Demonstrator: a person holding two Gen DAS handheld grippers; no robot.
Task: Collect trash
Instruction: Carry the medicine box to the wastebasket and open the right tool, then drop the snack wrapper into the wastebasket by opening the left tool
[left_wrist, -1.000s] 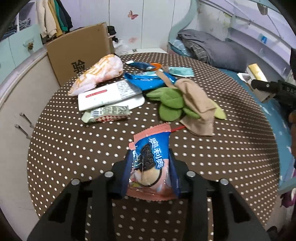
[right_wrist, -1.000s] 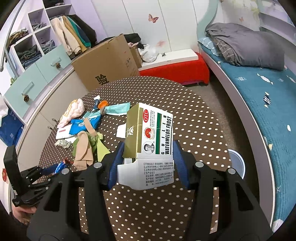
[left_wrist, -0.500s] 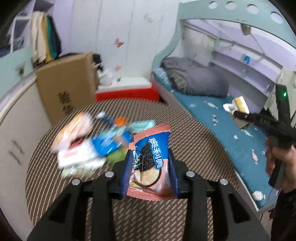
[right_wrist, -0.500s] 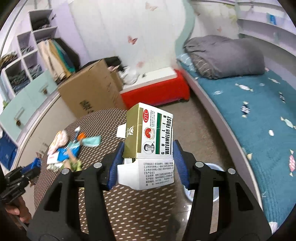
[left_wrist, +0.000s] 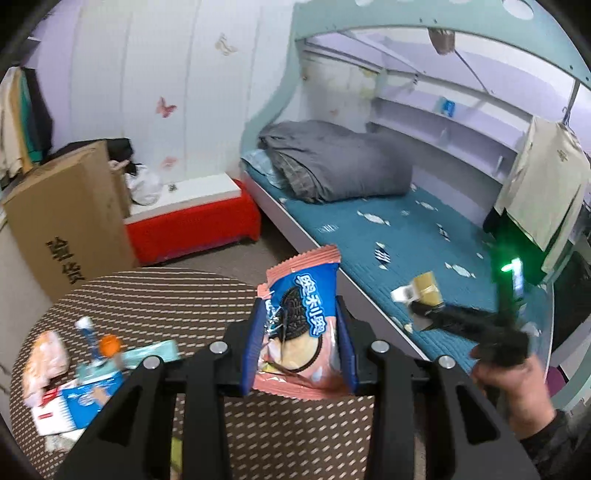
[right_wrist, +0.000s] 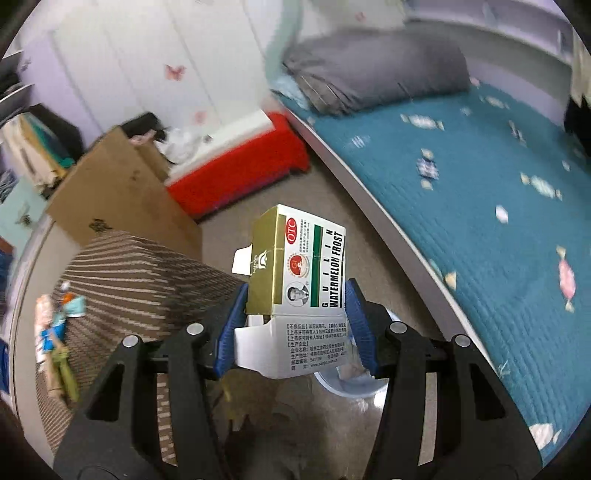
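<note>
Bedroom backdrop, cookie wrapper (left_wrist: 301, 332) between left tongs (left_wrist: 300, 349)

The cookie wrapper (left_wrist: 301, 332) is glossy crinkled plastic film. The medicine box (right_wrist: 301, 291) is smooth printed cardboard with a gold sheen. Far left, the carton (left_wrist: 70, 221) is matt brown cardboard. The table (left_wrist: 177, 295) wears dotted cloth.

One cookie wrapper (left_wrist: 301, 332), one medicine box (right_wrist: 303, 291)

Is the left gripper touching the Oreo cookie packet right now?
Touching. In the left wrist view, the left gripper has its blue pads pressed against both sides of the Oreo cookie packet.
</note>
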